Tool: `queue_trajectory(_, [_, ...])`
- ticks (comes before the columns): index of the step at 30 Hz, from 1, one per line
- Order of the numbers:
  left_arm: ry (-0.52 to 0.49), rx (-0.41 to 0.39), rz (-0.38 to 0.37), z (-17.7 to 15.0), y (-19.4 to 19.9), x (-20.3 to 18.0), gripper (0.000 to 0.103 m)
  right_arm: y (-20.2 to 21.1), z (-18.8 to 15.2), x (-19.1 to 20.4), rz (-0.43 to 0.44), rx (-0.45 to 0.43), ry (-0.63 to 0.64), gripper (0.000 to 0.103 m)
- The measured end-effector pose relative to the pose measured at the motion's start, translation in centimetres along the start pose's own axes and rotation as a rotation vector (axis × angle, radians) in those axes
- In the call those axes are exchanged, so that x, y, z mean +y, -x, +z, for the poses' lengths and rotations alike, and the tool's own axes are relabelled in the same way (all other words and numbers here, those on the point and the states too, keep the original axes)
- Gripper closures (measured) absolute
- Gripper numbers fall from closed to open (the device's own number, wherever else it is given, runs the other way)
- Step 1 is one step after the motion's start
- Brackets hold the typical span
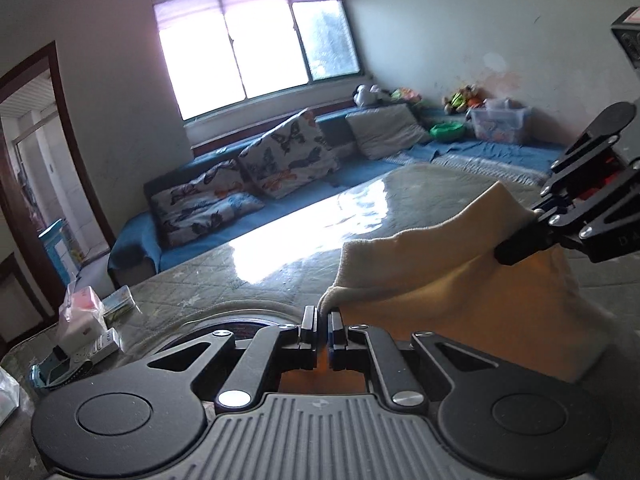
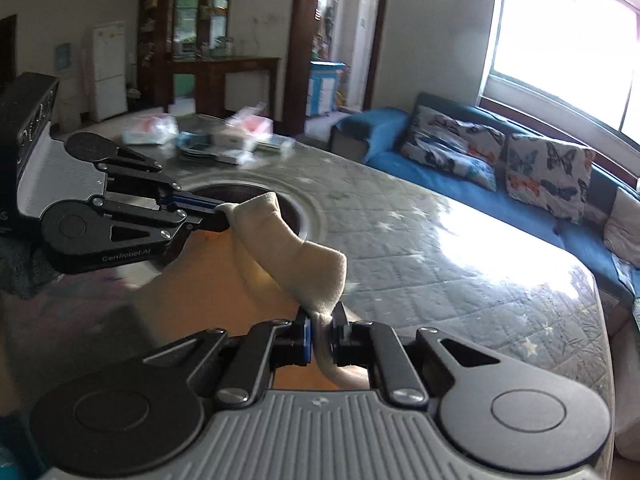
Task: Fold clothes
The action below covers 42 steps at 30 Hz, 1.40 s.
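Observation:
A cream-coloured garment (image 1: 460,272) hangs between my two grippers above the glass-topped table (image 1: 280,248). My left gripper (image 1: 323,320) is shut on one corner of its top edge. My right gripper (image 1: 506,252) comes in from the right and is shut on the other corner. In the right wrist view the right gripper (image 2: 322,326) pinches the cream garment (image 2: 296,264), and the left gripper (image 2: 224,212) holds the far corner at the left. The cloth sags between them and its lower part is hidden below the grippers.
Tissue packs and small boxes (image 1: 88,320) lie at the table's left end, also in the right wrist view (image 2: 224,136). A blue sofa with butterfly pillows (image 1: 280,156) runs behind the table under the window. A round dark inset (image 2: 248,196) sits in the tabletop.

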<state>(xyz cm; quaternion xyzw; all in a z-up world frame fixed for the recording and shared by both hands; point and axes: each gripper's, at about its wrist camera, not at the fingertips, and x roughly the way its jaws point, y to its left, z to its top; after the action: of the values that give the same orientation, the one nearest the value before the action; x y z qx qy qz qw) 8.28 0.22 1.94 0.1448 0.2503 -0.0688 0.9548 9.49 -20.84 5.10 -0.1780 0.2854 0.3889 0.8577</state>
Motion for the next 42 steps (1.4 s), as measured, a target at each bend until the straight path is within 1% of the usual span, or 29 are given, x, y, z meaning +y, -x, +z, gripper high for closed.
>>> queue_trajectory(4, [0.009,0.088,0.025,-0.4,-5.0,-0.1,0.097,-4.6,-0.3,-2.2,-0.036,0.047,-0.068,0.095])
queue_trajectory(7, [0.022,0.136,0.034,-1.2,-7.2,-0.3,0.094,-7.0,-1.1,-2.9,-0.061,0.068,-0.117,0.093])
queue_trajectory(8, [0.031,0.141,0.038,-1.3,-7.4,-0.3,0.093,-8.1,-1.7,-3.2,-0.064,0.083,-0.152,0.09])
queue_trajectory(9, [0.045,0.14,0.039,-1.4,-7.3,-0.1,0.092,-8.4,-1.9,-3.5,-0.074,0.086,-0.171,0.083])
queue_trajectory(10, [0.059,0.139,0.039,-1.5,-7.2,0.1,0.088,-8.7,-2.1,-3.8,-0.084,0.088,-0.191,0.082])
queue_trajectory(11, [0.073,0.136,0.042,-1.5,-7.1,0.4,0.083,-8.7,-2.2,-4.1,-0.089,0.089,-0.21,0.082])
queue_trajectory(12, [0.087,0.126,0.048,-1.3,-6.7,0.9,0.082,-8.6,-2.4,-4.8,-0.096,0.076,-0.264,0.082])
queue_trajectory(14, [0.114,0.103,0.054,-1.0,-5.2,1.5,0.082,-7.8,-2.4,-5.3,-0.099,0.054,-0.302,0.082])
queue_trajectory(15, [0.124,0.091,0.053,-0.9,-4.3,1.7,0.082,-7.0,-2.1,-5.6,-0.107,0.022,-0.312,0.081])
queue_trajectory(18, [0.14,0.064,0.023,-0.9,-2.0,1.8,0.082,-6.2,-1.3,-4.9,-0.08,-0.005,-0.279,0.081])
queue_trajectory(22, [0.132,0.072,-0.034,-2.0,-0.5,1.3,0.082,-8.1,-0.4,-3.2,-0.034,0.025,-0.244,0.082])
queue_trajectory(25, [0.116,0.101,-0.038,-3.1,-0.4,1.0,0.081,-10.3,-0.2,-2.8,-0.031,0.06,-0.267,0.082])
queue_trajectory(28, [0.14,0.146,-0.059,-4.1,-0.9,1.5,0.081,-10.8,-0.4,-2.2,-0.05,0.071,-0.224,0.082])
queue_trajectory(36, [0.154,0.144,-0.097,-5.0,0.2,1.1,0.083,-11.7,-0.9,-0.5,-0.094,0.096,-0.122,0.081])
queue_trajectory(39, [0.15,0.145,-0.126,-5.5,1.3,0.7,0.084,-11.2,-1.0,0.3,-0.089,0.105,-0.081,0.081])
queue_trajectory(42, [0.13,0.144,-0.154,-6.0,2.7,0.1,0.083,-10.3,-1.3,0.9,-0.066,0.111,-0.069,0.081])
